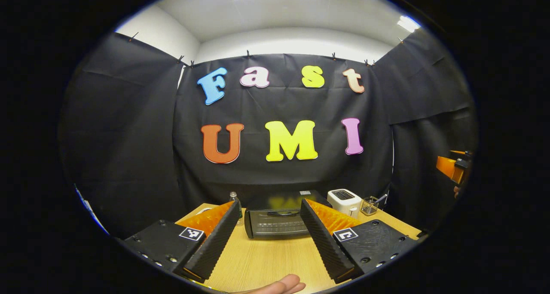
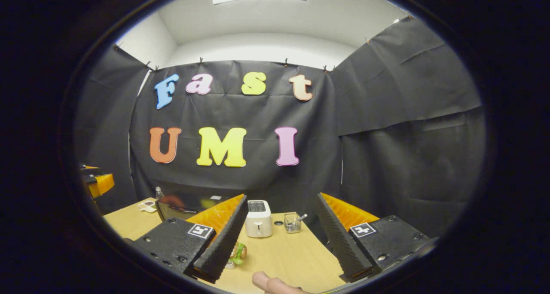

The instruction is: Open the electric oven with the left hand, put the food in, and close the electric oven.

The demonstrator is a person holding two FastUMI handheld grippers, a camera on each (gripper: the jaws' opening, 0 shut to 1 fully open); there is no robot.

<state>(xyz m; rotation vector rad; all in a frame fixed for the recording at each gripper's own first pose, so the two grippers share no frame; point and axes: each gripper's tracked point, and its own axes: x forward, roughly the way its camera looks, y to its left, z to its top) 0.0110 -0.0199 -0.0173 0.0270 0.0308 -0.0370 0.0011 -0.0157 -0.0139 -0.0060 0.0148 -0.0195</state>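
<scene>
Left hand-held gripper (image 1: 268,238) spread wide, empty, raised over pale wooden worktop (image 1: 266,264), aimed straight at black electric oven (image 1: 277,218) with door shut, likely lining up on handle. Right hand-held gripper (image 2: 279,242) spread, empty; green-filled sandwich (image 2: 237,253) near its left finger. White toaster (image 2: 258,218) farther back.

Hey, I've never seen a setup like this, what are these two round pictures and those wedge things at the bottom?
A person holds a two-finger grasping tool in each hand, with a fisheye camera riding on each. The wedges are each tool's own fingers. In the left gripper view, the left tool is open and empty, facing a closed electric oven on the wooden table. In the right gripper view, the right tool is open too. Beyond it stand a white toaster and a small wire holder; food, seemingly a sandwich, lies by one finger.
</scene>
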